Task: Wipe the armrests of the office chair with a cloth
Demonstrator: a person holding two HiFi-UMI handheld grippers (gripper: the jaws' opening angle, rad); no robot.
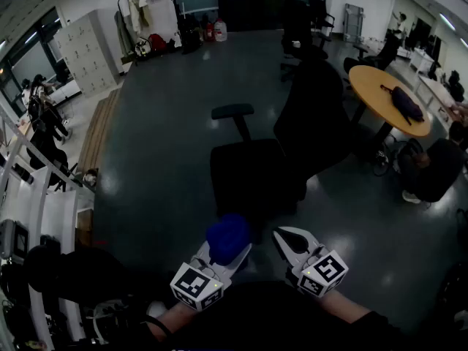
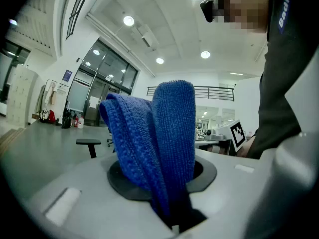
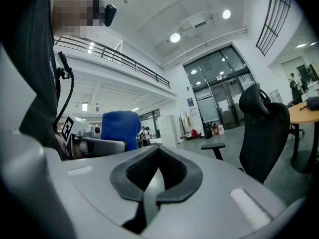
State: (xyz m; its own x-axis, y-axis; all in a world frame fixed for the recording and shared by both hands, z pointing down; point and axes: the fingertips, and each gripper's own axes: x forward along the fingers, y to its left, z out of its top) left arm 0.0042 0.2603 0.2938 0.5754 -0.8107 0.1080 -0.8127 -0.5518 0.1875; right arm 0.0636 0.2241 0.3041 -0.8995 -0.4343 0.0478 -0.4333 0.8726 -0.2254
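Note:
A black office chair (image 1: 292, 134) stands on the dark floor ahead of me, its back to the right and one armrest (image 1: 232, 111) on a post at its left. The same armrest (image 3: 213, 146) and the chair back (image 3: 264, 128) show in the right gripper view. My left gripper (image 1: 223, 258) is shut on a folded blue cloth (image 1: 227, 238), which sticks up between its jaws (image 2: 154, 148). My right gripper (image 1: 289, 246) is shut with nothing in it. Both grippers are held close to me, short of the chair's seat (image 1: 248, 174).
A round wooden table (image 1: 387, 97) with a dark bag on it stands at the right, a seated person (image 1: 435, 168) beside it. More black chairs stand behind. Racks and white frames (image 1: 36, 196) line the left. Lockers (image 1: 86, 53) are at the back left.

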